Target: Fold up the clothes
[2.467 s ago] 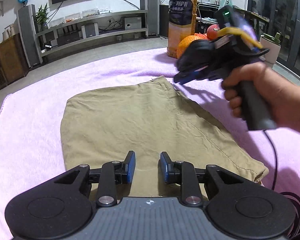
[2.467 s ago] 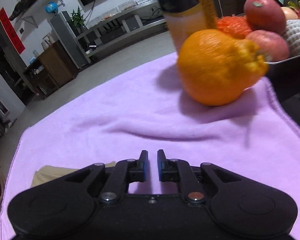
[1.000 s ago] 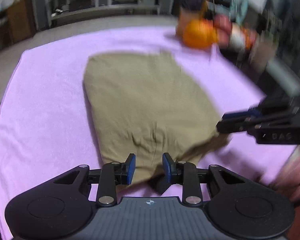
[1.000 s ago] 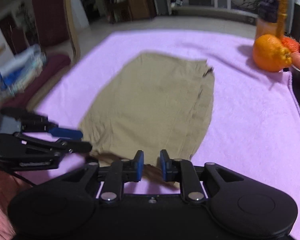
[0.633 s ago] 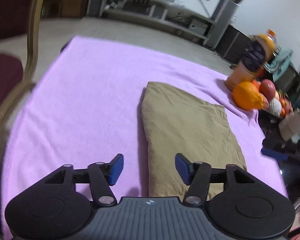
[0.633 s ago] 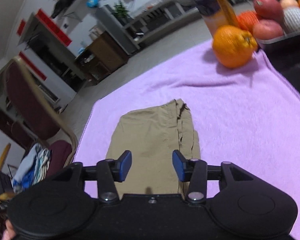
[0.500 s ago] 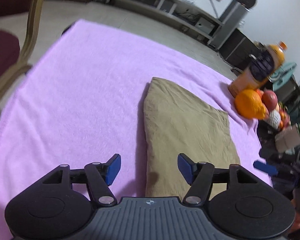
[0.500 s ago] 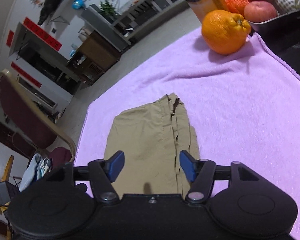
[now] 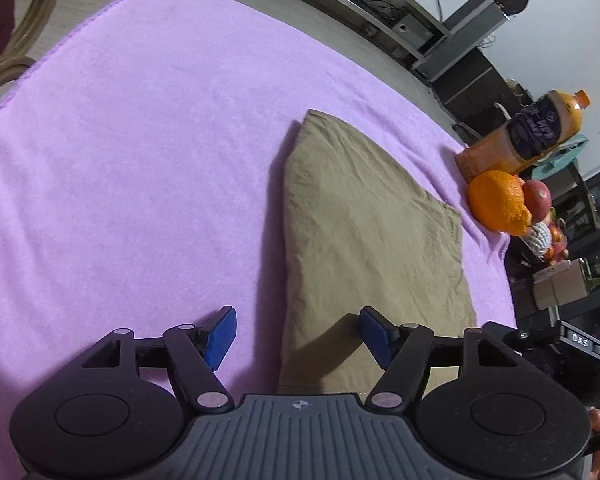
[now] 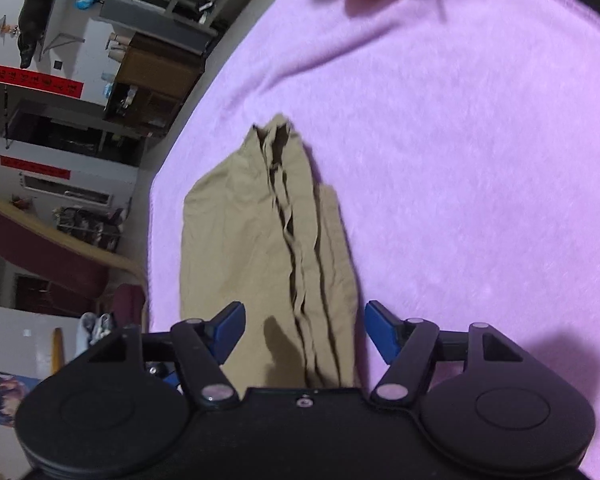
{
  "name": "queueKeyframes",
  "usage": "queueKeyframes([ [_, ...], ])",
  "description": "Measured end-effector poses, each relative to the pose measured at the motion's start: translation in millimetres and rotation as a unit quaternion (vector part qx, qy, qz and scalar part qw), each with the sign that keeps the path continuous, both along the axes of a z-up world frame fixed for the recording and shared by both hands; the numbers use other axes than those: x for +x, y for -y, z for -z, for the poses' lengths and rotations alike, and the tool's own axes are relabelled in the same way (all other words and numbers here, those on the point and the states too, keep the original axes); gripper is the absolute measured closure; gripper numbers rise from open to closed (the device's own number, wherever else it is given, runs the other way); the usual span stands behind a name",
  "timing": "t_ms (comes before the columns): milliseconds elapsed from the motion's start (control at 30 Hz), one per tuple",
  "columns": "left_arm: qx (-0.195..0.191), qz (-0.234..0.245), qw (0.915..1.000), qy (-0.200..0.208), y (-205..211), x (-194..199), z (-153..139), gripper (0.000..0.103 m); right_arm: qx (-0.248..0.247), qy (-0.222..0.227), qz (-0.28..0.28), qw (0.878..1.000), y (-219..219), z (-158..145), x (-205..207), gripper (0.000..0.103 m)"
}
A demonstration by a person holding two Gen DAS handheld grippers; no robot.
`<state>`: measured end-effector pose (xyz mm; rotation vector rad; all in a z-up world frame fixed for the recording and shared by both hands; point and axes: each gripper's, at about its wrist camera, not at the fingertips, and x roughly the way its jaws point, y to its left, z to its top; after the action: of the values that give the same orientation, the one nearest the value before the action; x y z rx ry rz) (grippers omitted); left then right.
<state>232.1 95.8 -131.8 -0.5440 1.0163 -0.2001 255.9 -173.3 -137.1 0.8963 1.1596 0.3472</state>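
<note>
Folded garment [image 9: 364, 240] lies flat on the towel [image 9: 140, 160]. Left gripper [image 9: 296, 336] and right gripper [image 10: 304, 330] are held apart, empty, over its near end. Stacked layers [image 10: 300, 260] could be missed or dragged by a shallow pinch.

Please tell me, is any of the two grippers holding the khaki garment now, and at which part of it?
Nothing is held. The left gripper and the right gripper both have their jaws open above the folded khaki garment, which lies free on the purple towel.

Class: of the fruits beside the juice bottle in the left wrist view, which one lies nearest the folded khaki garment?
The orange: it sits on the purple towel closest to the garment; the red apple lies behind it.
</note>
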Motion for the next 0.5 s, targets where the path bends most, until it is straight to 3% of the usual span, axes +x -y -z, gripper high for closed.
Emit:
queueKeyframes([
  [333, -0.009, 0.014, 0.9992, 0.036, 21, 21, 11, 0.04, 0.003, 0.049, -0.013, 0.999, -25, -2, 22, 0.043],
  [500, 0.064, 0.036, 0.9949, 0.07, 50, 14, 6, 0.038, -0.056, 0.074, -0.012, 0.996, -47, -12, 16, 0.043],
])
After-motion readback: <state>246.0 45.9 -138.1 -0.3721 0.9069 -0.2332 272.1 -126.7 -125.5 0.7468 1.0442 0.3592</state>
